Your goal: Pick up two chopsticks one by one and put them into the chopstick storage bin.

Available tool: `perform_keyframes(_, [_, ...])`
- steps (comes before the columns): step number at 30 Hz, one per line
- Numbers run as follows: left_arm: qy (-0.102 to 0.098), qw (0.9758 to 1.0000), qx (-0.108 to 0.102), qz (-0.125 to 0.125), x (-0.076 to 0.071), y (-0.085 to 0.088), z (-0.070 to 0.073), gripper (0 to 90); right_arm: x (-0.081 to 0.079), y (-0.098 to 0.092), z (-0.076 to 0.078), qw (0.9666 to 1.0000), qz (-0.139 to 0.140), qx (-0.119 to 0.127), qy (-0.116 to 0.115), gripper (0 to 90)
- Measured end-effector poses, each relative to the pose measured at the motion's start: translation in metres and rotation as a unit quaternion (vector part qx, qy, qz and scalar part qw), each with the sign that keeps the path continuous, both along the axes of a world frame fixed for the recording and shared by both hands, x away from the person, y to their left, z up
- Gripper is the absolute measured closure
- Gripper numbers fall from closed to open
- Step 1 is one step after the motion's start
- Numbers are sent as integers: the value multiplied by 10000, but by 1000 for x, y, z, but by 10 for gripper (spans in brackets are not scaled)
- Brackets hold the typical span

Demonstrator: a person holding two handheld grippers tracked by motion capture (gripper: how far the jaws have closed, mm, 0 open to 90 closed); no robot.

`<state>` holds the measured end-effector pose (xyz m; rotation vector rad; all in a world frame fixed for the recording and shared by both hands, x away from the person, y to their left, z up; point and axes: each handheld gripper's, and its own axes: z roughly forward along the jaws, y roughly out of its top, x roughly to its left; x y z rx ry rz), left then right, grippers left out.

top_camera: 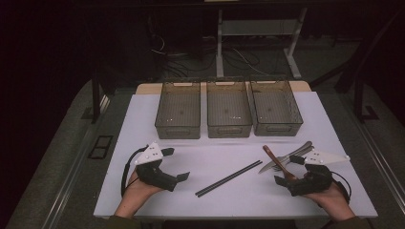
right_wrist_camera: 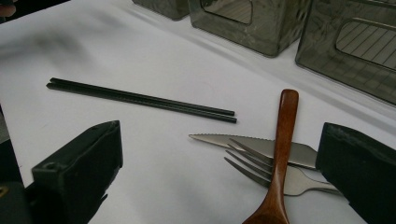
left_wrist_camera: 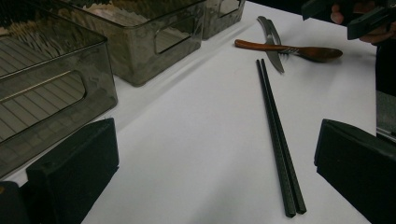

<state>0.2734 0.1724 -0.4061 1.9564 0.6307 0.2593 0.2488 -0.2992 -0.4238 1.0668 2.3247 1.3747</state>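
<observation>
Both grippers rest on the desk (top_camera: 157, 195) with jaws spread: left gripper (top_camera: 175, 164) near the chopsticks (top_camera: 228, 178), right gripper (top_camera: 286, 169) over the spoon (top_camera: 277, 161).

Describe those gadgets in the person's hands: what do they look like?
Each hand grips a chunky black device. The left tongs and right tongs each end in two blocky black jaws, carry a pale grey three-cornered plate with small dots on top, and trail a black cable. Dark olive sleeve cuffs show at the wrists.

No readable text.
No lettering, label, brand or number can be read on anything in the three views.
</observation>
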Motion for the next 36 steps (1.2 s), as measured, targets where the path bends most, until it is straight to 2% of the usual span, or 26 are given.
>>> perform_keyframes(13, [45, 9999, 53, -72, 3, -6, 0, 0, 0, 0, 0, 10000, 33, 62, 12, 9])
perform_keyframes(36, [-43, 9997, 96, -234, 12, -20, 6, 0, 4, 3, 3, 9999, 101, 75, -117, 9])
